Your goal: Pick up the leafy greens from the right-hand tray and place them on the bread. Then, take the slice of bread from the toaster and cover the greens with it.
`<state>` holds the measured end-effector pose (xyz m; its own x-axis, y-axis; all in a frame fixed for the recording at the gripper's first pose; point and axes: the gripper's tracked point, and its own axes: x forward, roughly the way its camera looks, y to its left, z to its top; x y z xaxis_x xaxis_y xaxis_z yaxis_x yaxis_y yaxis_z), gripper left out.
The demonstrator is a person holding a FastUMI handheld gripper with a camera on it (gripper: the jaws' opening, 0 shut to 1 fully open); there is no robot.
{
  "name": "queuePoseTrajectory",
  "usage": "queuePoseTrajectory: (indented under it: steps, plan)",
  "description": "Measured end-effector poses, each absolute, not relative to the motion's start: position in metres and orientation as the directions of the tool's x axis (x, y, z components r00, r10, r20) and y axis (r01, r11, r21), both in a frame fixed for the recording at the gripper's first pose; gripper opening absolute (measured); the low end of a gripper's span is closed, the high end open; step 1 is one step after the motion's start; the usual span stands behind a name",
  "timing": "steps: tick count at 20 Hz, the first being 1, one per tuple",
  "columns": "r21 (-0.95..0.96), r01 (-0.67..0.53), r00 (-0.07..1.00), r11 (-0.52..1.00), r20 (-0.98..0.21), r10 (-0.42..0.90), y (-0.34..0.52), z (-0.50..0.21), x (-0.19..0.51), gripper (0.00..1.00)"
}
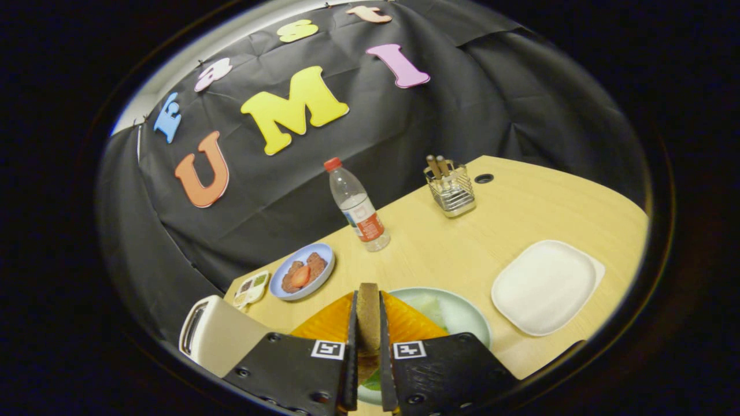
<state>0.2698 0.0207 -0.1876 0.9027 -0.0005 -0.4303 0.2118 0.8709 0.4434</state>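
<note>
Wooden table [457,254]: pale top, bearing everything listed; cable hole near far corner.

White square tray [543,286]: right of the fingers, bare, well apart from the other dishes. Judged the right-hand tray, greens already gone from it.

Pale green plate [471,318]: directly under and just beyond the fingers. Carries an orange ridged sheet [329,320], spread both sides of the held slice; material not certain. Pale leafy greens [436,306] lying right of the slice, with a darker green leaf edge [373,381] peeping low between the fingers. Bottom bread not distinguishable.

Toaster [217,335]: cream body, left of the fingers, slot end turned away from the plate. Judged emptied.

Gripper [367,329]: fingers nearly closed, both pressed flat against the faces of the bread slice.

Bread slice [368,315]: brown, held on edge, upright between the fingers; long axis running forward along them, thin crust edge uppermost, far end pointing toward the bottle. Edge-on grip fits a lift out of a toaster slot; judged needing a turn to lie flat before covering the greens. Poised over the plate, contact with the stack not discernible.

Blue plate [303,271]: left beyond the plate, holding brown pieces and a red slice.

Water bottle [357,205]: upright, red cap, beyond the blue plate.

Wire caddy [451,188]: far side, two wooden handles standing in it.

Small condiment tray [251,288]: between toaster and blue plate.
</note>
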Motion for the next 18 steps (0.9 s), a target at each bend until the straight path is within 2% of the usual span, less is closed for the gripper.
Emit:
queuePoseTrajectory:
  steps: [4,9,14,18]
  plan:
    - [0.411,0.236,0.887,0.881,-0.462,-0.023,0.006,-0.201,0.259,0.2]
    - [0.304,0.256,0.88,0.918,-0.467,-0.09,-0.007,-0.212,0.253,0.33]
    - [0.245,0.27,0.878,0.931,-0.46,-0.133,-0.017,-0.216,0.248,0.41]
    - [0.212,0.274,0.88,0.938,-0.449,-0.156,-0.02,-0.213,0.241,0.58]
